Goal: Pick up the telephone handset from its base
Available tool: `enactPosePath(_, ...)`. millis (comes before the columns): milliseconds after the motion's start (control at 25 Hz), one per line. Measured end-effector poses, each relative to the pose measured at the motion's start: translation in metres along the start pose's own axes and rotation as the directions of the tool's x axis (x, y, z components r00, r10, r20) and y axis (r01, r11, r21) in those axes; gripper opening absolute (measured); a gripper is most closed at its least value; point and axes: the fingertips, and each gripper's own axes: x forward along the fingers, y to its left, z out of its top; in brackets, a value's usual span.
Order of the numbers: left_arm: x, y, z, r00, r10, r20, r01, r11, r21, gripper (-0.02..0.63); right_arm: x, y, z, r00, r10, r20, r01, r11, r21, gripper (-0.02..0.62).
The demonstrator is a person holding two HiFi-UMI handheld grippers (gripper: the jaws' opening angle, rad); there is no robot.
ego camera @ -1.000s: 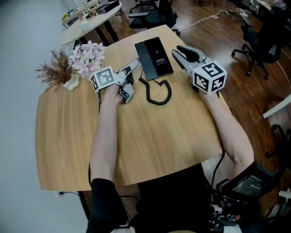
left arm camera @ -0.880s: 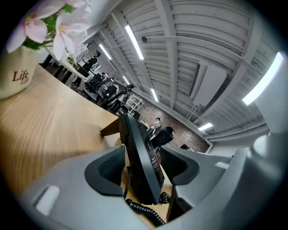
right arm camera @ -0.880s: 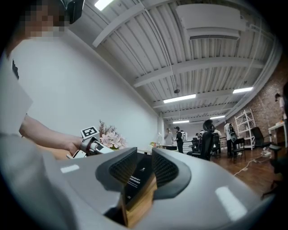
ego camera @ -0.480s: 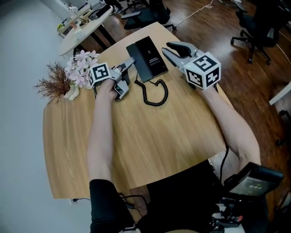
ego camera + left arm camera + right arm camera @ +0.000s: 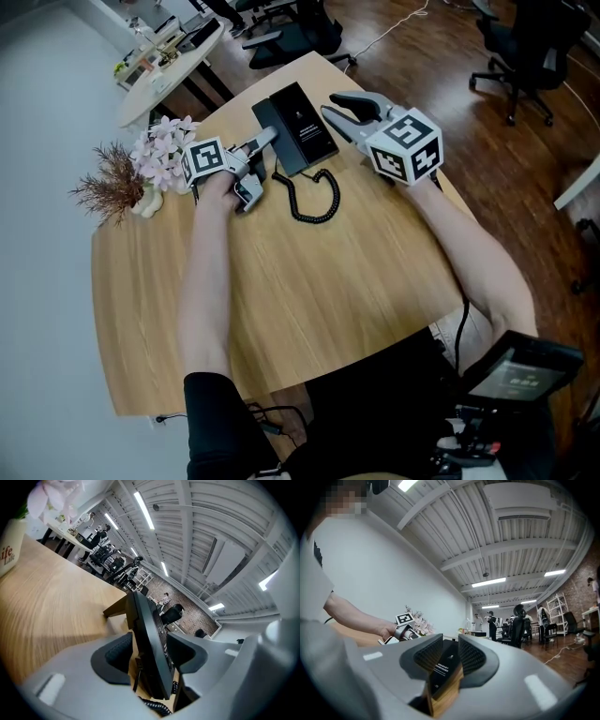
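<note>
While the left tongs (image 5: 151, 654) stand open astride the telephone (image 5: 148, 630), perhaps touching it, the right tongs (image 5: 443, 654) hover part-open nearby.

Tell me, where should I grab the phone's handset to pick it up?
Probably mid-length, across its narrow width. The handset lies as a long thin bar along the base's left edge, so come from that side, where the open left gripper is.

Wood table (image 5: 309, 300) w/ phone (image 5: 298, 127), cord (image 5: 314, 199), flowers (image 5: 161, 155), prob. 1 vase (image 5: 146, 201).
</note>
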Motion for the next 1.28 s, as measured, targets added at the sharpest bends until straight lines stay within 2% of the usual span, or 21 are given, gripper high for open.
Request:
enactPosePath(120, 0.005, -0.001, -0.001, 1.0, 0.018, -0.006, -0.018, 0.999, 0.028, 0.216, 0.001, 0.001, 0.0, 1.0, 0.003, -0.001, -0.003, 1.0, 0.0, 0.104)
enactPosePath(400, 0.007, 0.001, 0.001, 0.999, 0.052, 0.01, -0.052, 0.996, 0.071, 0.14, 0.005, 0.005, 0.001, 1.0, 0.013, -0.001, -0.013, 1.0, -0.006, 0.104)
enactPosePath(480, 0.007, 0.001, 0.001, 0.999, 0.051, 0.018, -0.052, 0.996, 0.068, 0.138, 0.005, 0.005, 0.0, 1.0, 0.015, -0.002, -0.015, 1.0, -0.007, 0.104)
enactPosePath(560, 0.006, 0.001, 0.001, 0.998, 0.046, 0.038, -0.048, 0.998, 0.034, 0.125, 0.005, 0.006, 0.0, 1.0, 0.018, -0.004, -0.018, 1.0, -0.008, 0.104)
enactPosePath(720, 0.002, 0.0, 0.004, 0.994, -0.004, 0.109, 0.012, 0.998, -0.069, 0.095, 0.007, 0.009, -0.001, 1.0, 0.03, -0.007, -0.03, 0.999, -0.015, 0.104)
enactPosePath(920, -0.004, -0.005, 0.005, 0.975, -0.079, 0.206, 0.114, 0.98, -0.163, 0.08, 0.009, 0.013, -0.003, 0.999, 0.04, -0.008, -0.041, 0.999, -0.024, 0.104)
enactPosePath(1120, -0.022, -0.017, 0.008, 0.952, -0.113, 0.285, 0.17, 0.968, -0.182, 0.077, 0.01, 0.016, -0.002, 0.999, 0.048, -0.005, -0.048, 0.998, -0.03, 0.104)
enactPosePath(1280, -0.04, -0.041, 0.01, 0.915, -0.18, 0.36, 0.261, 0.946, -0.191, 0.077, 0.009, 0.018, 0.0, 0.998, 0.058, -0.006, -0.058, 0.998, -0.035, 0.104)
